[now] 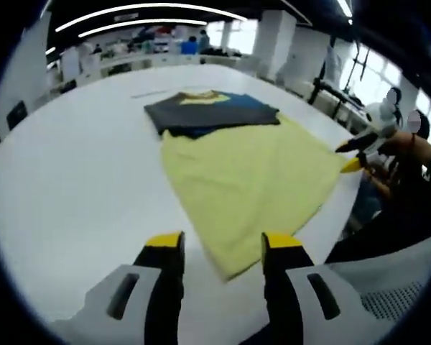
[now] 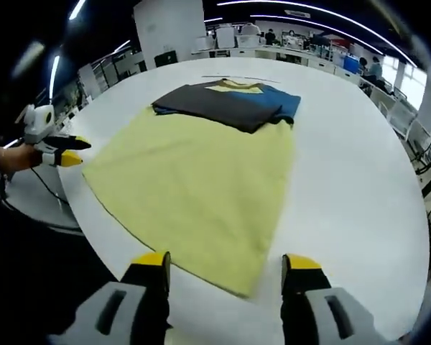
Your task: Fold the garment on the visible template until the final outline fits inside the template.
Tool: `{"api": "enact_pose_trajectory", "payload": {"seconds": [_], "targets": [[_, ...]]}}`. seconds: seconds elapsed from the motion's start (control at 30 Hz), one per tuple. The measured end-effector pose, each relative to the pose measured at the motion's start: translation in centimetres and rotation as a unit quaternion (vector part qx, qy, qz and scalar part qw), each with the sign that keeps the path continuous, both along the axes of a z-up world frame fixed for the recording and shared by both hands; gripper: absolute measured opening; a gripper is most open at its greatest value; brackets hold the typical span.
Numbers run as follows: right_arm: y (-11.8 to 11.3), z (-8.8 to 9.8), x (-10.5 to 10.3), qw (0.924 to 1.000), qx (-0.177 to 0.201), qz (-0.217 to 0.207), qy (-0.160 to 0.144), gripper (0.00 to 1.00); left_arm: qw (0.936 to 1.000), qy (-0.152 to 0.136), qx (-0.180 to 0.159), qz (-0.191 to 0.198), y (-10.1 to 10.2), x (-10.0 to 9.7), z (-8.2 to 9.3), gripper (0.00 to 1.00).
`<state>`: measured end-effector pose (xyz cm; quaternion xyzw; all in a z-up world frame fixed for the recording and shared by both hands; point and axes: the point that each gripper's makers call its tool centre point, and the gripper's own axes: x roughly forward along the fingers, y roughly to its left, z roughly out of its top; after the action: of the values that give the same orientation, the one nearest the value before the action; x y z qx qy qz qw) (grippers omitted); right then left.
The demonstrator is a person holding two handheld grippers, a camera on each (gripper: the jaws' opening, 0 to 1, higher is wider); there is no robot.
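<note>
The garment lies flat on the white table (image 1: 72,187): a broad yellow part (image 1: 244,180) (image 2: 201,180) with a dark grey and blue part (image 1: 212,111) (image 2: 230,100) folded at its far end. My left gripper (image 1: 223,248) is open just above the yellow part's near corner, holding nothing. My right gripper (image 2: 226,266) is also open, over another near corner. Each gripper shows in the other's view beside a side corner of the cloth: the right gripper (image 1: 355,154), and the left gripper (image 2: 63,152), each held by a hand. A thin dark line (image 2: 237,77) runs on the table beyond the garment.
The round table's edge (image 2: 79,230) runs close to the cloth's near side. A person (image 1: 416,172) stands at that edge, next to a grey mesh chair (image 1: 388,287). Desks and shelves (image 2: 273,43) fill the room behind. Bare tabletop (image 2: 359,165) lies on both sides of the garment.
</note>
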<state>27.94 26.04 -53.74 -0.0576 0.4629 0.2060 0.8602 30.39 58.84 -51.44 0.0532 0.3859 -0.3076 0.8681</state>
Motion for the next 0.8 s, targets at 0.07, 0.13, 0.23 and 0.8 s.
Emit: {"api": "enact_pose_trajectory", "payload": {"seconds": [0.07,0.13,0.23,0.8], "targets": [[-0.4,-0.1,-0.2,0.9999,-0.013,-0.003,0.000,0.54,1.0000,0.003,0.000,0.004,0.1,-0.3,-0.3,0.38],[-0.5,-0.1,-0.3,0.9999,-0.013,-0.010,0.002,0.51,0.9999,0.012,0.002,0.007,0.2,-0.7,-0.5,0.37],[-0.7,-0.1,-0.5,0.9996,-0.008,-0.025,0.005,0.45,0.9995,0.021,0.005,0.021,0.5,-0.9,-0.9,0.33],[-2.0,-0.3,-0.8,0.9978,-0.035,-0.056,0.011,0.21,0.9933,0.074,-0.019,0.086,0.6,-1.7,-2.1,0.15]]}}
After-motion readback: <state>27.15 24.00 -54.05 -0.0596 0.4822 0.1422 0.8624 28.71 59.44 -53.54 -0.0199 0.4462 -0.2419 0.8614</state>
